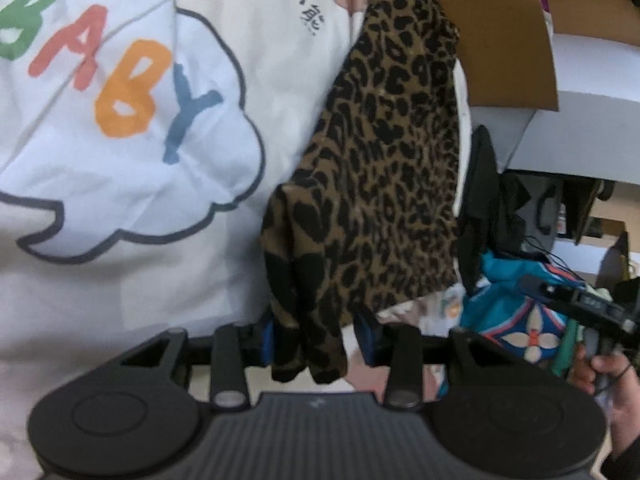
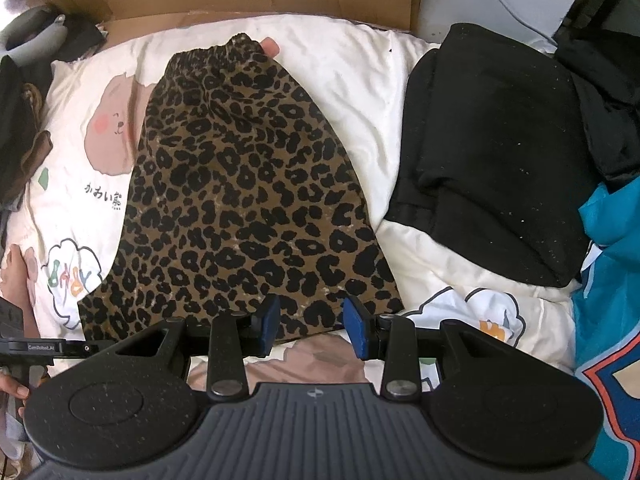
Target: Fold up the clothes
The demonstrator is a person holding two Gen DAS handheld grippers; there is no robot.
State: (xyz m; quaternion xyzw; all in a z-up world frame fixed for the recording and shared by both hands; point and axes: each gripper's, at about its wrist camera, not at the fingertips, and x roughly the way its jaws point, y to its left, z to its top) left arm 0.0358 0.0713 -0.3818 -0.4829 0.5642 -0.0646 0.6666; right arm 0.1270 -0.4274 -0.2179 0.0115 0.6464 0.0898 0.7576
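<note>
Leopard skirt (image 1: 372,168) hangs between my left gripper's (image 1: 320,340) half-spread jaws; whether they pinch it I cannot tell. My right gripper (image 2: 310,326), jaws spread, hovers over its hem by the quilt's (image 2: 360,80) near edge. A loose hold could drop the corner.

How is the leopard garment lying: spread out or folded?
Spread out. The leopard garment lies flat on the quilt, waistband far, hem near; one hem corner sits between the left gripper fingers.

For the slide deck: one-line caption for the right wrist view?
Right gripper, jaws open, hovers over the hem of a leopard-print skirt laid flat on a cartoon-print sheet.
</note>
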